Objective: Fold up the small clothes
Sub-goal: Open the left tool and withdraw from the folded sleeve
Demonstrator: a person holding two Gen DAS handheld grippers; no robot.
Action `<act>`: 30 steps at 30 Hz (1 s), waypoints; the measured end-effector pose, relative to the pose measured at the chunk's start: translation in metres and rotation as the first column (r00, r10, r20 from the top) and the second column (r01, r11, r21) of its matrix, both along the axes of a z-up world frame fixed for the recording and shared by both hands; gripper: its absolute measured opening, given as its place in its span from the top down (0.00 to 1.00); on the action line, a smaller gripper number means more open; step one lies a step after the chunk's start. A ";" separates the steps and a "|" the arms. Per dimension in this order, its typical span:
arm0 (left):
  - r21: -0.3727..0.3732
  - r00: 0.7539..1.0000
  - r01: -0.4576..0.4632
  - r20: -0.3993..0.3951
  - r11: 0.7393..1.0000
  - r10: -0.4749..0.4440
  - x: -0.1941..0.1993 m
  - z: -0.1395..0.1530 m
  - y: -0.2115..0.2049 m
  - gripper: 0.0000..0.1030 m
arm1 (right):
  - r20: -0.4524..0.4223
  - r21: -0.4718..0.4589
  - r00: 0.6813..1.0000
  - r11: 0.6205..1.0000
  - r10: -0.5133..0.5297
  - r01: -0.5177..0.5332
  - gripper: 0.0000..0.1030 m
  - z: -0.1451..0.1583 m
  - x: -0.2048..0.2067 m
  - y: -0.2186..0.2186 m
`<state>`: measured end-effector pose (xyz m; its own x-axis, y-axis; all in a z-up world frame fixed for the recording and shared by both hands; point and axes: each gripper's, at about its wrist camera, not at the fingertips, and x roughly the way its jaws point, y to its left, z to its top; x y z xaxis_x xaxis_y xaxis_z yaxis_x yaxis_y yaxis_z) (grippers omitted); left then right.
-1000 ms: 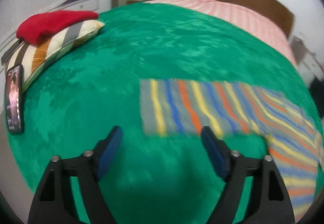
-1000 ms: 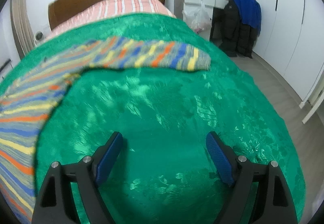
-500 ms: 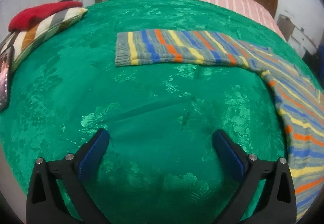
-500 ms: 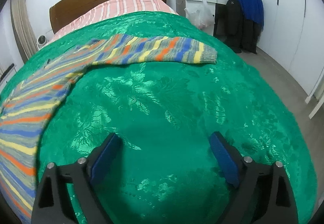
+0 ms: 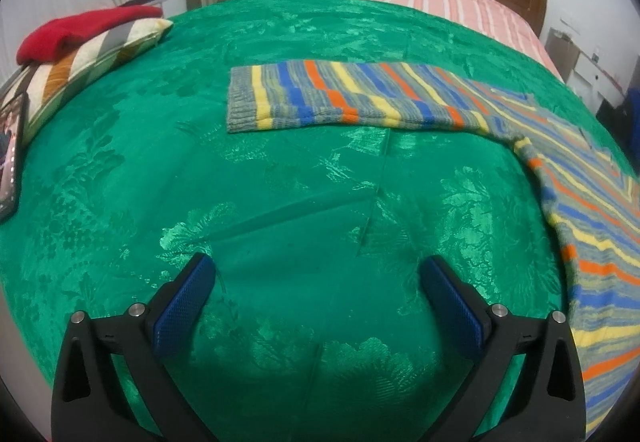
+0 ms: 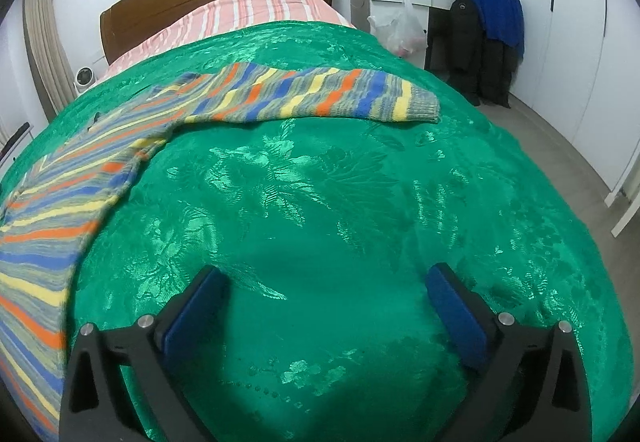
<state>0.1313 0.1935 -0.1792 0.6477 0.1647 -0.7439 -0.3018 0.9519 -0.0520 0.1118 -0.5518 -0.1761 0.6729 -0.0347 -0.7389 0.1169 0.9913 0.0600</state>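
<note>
The striped sweater (image 5: 400, 98) lies flat on the green bedspread (image 5: 280, 202), one sleeve across mid-frame, its body at the right edge. The left gripper (image 5: 318, 274) and right gripper (image 6: 326, 282) hover at bottom centre, both spread wide, holding nothing.

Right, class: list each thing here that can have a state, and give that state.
Sweater: spread flat, sleeves out, unfolded.
Left gripper: open, empty, above the blanket.
Right gripper: open, empty.
Phone: screen lit.
Red garment: lying on the cushion.
Jacket: hanging.
</note>
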 end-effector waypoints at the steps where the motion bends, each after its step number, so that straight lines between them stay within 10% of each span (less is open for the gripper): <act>1: 0.001 1.000 -0.001 0.000 1.000 0.001 0.000 0.000 0.000 0.00 | 0.000 0.001 1.000 1.000 0.000 0.000 0.02 0.000 0.000 0.000; 30: 0.064 1.000 0.006 -0.012 0.998 -0.005 0.000 -0.001 -0.007 0.00 | 0.003 0.003 1.000 1.000 0.002 -0.002 0.00 -0.001 0.000 0.002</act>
